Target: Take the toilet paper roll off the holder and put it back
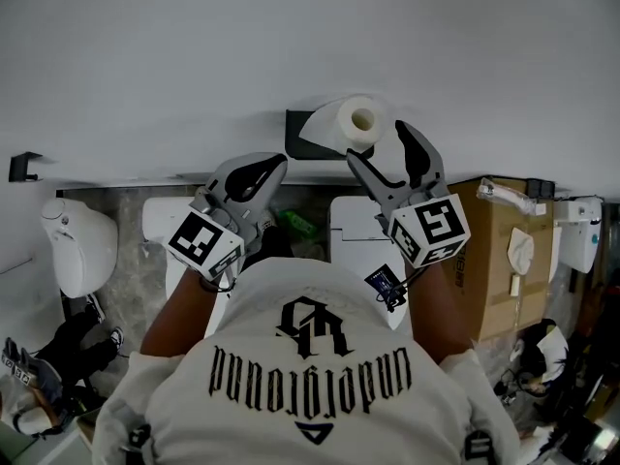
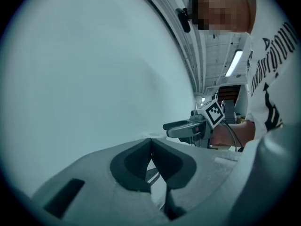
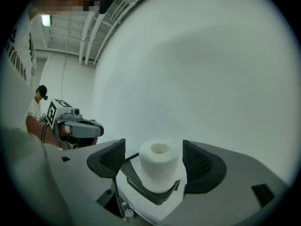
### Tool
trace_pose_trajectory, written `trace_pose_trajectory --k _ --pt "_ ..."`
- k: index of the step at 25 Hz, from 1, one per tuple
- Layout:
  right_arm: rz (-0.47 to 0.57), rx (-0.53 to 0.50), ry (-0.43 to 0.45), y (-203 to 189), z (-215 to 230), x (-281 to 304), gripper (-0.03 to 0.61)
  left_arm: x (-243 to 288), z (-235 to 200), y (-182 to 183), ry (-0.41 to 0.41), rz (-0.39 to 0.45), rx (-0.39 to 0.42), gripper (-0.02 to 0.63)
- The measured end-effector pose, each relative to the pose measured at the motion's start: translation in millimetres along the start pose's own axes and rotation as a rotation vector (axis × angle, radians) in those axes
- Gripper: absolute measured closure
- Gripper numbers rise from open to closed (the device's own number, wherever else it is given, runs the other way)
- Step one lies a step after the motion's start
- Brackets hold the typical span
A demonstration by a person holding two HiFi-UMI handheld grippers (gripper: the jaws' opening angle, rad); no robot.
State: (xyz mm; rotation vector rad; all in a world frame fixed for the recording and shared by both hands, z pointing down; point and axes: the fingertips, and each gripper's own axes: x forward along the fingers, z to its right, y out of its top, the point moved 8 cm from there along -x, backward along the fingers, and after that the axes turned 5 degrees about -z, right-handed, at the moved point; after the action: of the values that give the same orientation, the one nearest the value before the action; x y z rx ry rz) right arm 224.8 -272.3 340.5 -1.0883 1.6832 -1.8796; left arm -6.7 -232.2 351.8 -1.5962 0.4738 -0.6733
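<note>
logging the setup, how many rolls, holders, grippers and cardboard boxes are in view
roll: 1
holder: 1
grippers: 2, the left gripper and the right gripper
box: 1
total: 5

holder half hidden behind roll

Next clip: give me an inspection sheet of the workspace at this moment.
Surface: plain white wall.
Job's things: toilet paper roll stands upright on the black holder.
Clutter: cardboard box at lower right.
Grippers: left gripper shut, empty; right gripper open, jaws either side of the roll, not gripping.
Cables: thin cable at the right gripper.
Surroundings: white bathroom fixture below; a person at lower right.
</note>
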Motion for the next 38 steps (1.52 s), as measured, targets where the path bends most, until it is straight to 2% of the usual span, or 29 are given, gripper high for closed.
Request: trace_pose_trajectory --k 11,18,19,21,28,33,38 --pt "0.054 -0.032 0.020 10 -2 -37 0.245 -5 27 22 0.027 0.052 0.057 0.600" --pt "0.072 -0.049 0.091 2 -12 -46 0.252 -15 42 21 0.060 0.037 0.070 0.600" --pt "0.077 -0.053 0.098 2 -14 -47 0.264 -18 44 22 0.067 0.033 0.076 0.600" --pt "0.092 -0.063 0.108 5 -18 -48 0.340 -24 47 21 0.078 0.026 0.081 0.600" --pt "0.116 -0.092 0.177 10 -45 -48 0.495 -49 40 13 0.079 0.030 0.031 0.600" --pt "0.112 -0.105 0.199 13 -75 -47 0.555 -77 35 9 0.069 0.038 0.021 0.600" --pt "0.097 -0.105 0.198 13 -115 -45 0.565 -114 32 0 0.049 0.025 0.016 0.600"
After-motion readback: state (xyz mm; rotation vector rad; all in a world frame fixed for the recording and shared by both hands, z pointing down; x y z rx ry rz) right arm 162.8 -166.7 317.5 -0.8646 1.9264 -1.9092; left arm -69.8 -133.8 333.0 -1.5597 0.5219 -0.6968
